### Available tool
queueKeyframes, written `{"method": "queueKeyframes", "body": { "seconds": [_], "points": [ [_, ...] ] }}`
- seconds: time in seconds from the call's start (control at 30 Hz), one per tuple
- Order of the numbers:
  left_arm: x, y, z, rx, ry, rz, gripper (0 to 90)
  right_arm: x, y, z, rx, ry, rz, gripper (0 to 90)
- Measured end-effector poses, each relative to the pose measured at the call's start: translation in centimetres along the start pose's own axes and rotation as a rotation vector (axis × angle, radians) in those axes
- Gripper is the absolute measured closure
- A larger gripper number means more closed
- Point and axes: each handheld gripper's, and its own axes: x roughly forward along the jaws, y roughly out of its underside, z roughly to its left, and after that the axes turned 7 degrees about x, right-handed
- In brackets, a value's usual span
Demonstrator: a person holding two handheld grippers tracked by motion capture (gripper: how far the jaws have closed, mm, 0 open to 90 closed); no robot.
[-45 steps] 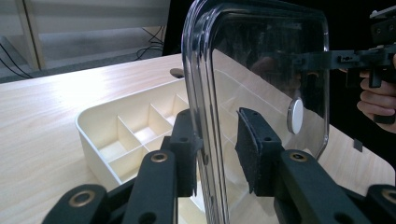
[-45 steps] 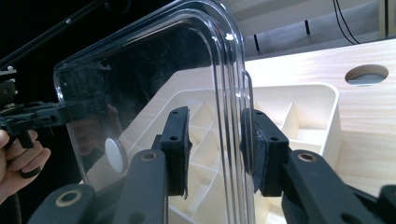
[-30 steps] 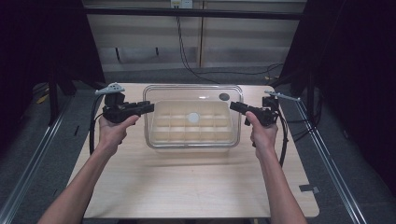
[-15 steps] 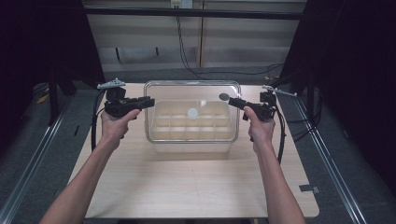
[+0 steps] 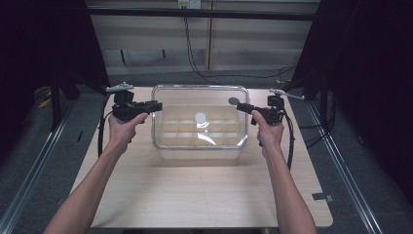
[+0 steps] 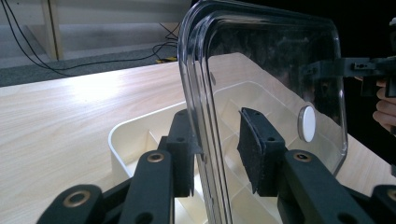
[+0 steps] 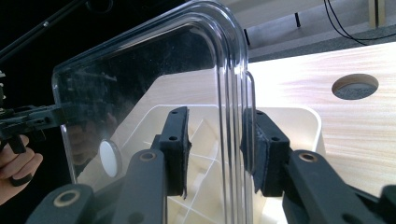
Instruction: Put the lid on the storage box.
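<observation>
Holding the clear lid level above the divided box, left gripper clamped on its 9 o'clock edge, right gripper on 3 o'clock, long axis running between them.

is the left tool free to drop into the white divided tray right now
Probably not. The left tool sits astride the edge of the clear lid, which is raised over the white divided tray; the right tool straddles the opposite edge, so both are occupied.

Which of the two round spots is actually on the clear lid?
The white disc at the middle of the lid. The grey one is a hole in the table.
</observation>
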Motion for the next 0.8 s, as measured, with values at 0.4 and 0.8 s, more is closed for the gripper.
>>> {"method": "queueKeyframes", "body": {
  "seconds": [0.4, 0.8],
  "points": [
    [1.6, 0.5, 1.9, -0.038, -0.011, 0.037, 64.8, 1.6, -0.1, -0.9, -0.004, 0.054, 0.025, 60.7],
    [3.0, 1.6, 3.5, -0.077, -0.017, 0.074, 63.4, 3.6, 0.4, -2.0, -0.009, 0.124, 0.047, 55.6]
  ]
}}
